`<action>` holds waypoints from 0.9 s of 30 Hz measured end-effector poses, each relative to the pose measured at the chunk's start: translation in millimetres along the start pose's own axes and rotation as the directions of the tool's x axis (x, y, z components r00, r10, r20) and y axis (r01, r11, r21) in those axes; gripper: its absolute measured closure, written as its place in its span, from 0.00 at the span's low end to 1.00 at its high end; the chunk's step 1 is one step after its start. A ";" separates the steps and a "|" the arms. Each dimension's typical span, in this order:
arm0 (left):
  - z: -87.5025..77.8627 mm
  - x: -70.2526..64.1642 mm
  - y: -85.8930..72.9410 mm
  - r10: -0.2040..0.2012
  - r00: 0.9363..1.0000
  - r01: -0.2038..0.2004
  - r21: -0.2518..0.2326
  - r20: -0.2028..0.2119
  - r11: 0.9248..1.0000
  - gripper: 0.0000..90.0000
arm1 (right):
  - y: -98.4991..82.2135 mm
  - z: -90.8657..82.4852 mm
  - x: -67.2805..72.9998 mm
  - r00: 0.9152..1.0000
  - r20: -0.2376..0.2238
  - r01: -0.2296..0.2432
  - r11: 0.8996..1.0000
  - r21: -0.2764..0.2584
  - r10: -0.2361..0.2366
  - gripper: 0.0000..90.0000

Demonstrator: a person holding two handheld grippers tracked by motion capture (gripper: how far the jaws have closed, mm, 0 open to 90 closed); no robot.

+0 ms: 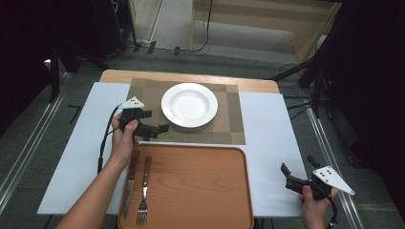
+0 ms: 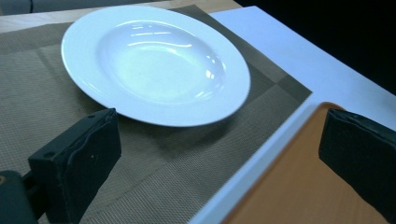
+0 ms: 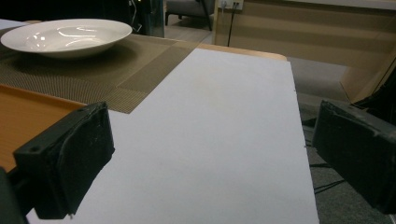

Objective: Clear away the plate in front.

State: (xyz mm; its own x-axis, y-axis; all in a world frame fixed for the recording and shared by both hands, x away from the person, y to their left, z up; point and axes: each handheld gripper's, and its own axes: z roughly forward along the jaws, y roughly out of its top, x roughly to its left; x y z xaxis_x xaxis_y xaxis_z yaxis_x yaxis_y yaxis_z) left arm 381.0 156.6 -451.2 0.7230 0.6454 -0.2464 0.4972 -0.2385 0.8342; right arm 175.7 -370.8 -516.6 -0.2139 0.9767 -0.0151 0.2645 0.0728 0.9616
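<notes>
text: none legible | labels: none | brands, numbers, signs: none

knife | upper handle hidden under left forearm

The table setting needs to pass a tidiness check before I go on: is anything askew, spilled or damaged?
Nothing stands out. The white plate sits whole and empty on the brown placemat. The knife and fork lie side by side, roughly parallel, at the left of the wooden tray. No spill shows on the white table top.
</notes>
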 end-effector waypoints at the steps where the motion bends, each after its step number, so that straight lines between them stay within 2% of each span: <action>1: 2.1 1.7 1.7 -0.001 1.000 0.001 -0.002 0.003 1.000 0.00 | 0.1 0.1 0.3 1.000 0.000 0.002 1.000 0.001 -0.002 0.00; 3: 6.4 4.8 5.2 0.003 1.000 -0.003 0.005 -0.003 1.000 0.00 | 0.2 0.5 0.2 1.000 -0.002 0.003 1.000 -0.001 -0.003 0.00; 13: 25.7 20.9 13.3 -0.036 0.999 0.036 0.008 -0.004 0.999 0.00 | -0.6 0.1 0.1 1.000 -0.015 0.002 1.000 -0.003 -0.002 0.00; 16: 31.8 26.8 16.3 -0.047 0.999 0.047 0.023 -0.008 0.999 0.00 | -0.7 -0.3 0.4 1.000 -0.017 -0.004 1.000 -0.002 0.003 0.00; 20: 39.7 37.6 18.9 -0.106 0.994 0.106 0.015 -0.001 0.994 0.00 | -0.9 -0.2 0.2 1.000 -0.018 -0.001 1.000 -0.005 0.001 0.00; 27: 57.4 54.2 21.6 -0.131 0.991 0.132 0.039 -0.019 0.991 0.00 | -1.0 -0.3 -0.6 1.000 -0.024 -0.007 1.000 -0.006 0.006 0.00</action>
State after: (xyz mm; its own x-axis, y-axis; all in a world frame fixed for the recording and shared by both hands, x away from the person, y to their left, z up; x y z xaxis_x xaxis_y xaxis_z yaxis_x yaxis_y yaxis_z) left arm 458.5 144.8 -474.8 0.6421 0.6851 -0.3441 0.6063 -0.1791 0.7748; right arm 175.2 -371.5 -517.5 -0.2344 0.9721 -0.0025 0.2598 0.0651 0.9635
